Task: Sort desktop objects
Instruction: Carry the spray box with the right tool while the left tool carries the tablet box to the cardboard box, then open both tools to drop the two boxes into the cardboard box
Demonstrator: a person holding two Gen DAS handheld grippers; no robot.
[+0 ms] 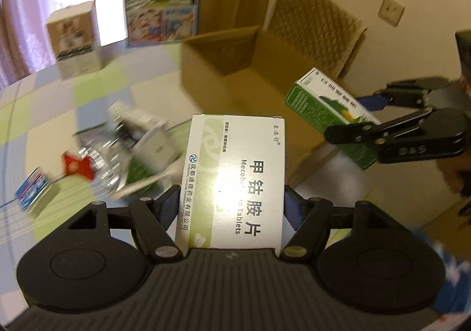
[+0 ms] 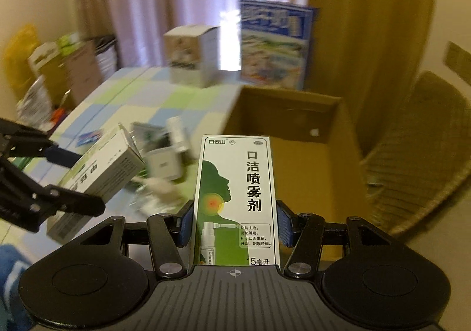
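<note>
Ahead, the open cardboard box [image 2: 297, 136] stands on the checked tablecloth [image 1: 97, 89]; its brown floor looks bare apart from one small white speck. My left gripper [image 1: 231, 207] is clamped on the white Mecobalamin tablet box [image 1: 235, 180], which sticks forward between the pads, above the table. My right gripper [image 2: 235, 223] pinches the green and white mouth-spray carton [image 2: 235, 198], raised near the box's rim.

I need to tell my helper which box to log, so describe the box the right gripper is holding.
Start at the open cardboard carton on the checked tablecloth. The right gripper clamps a tall, narrow mouth spray box: green, with a head silhouette, unlike the wider white tablet box beside it.
</note>
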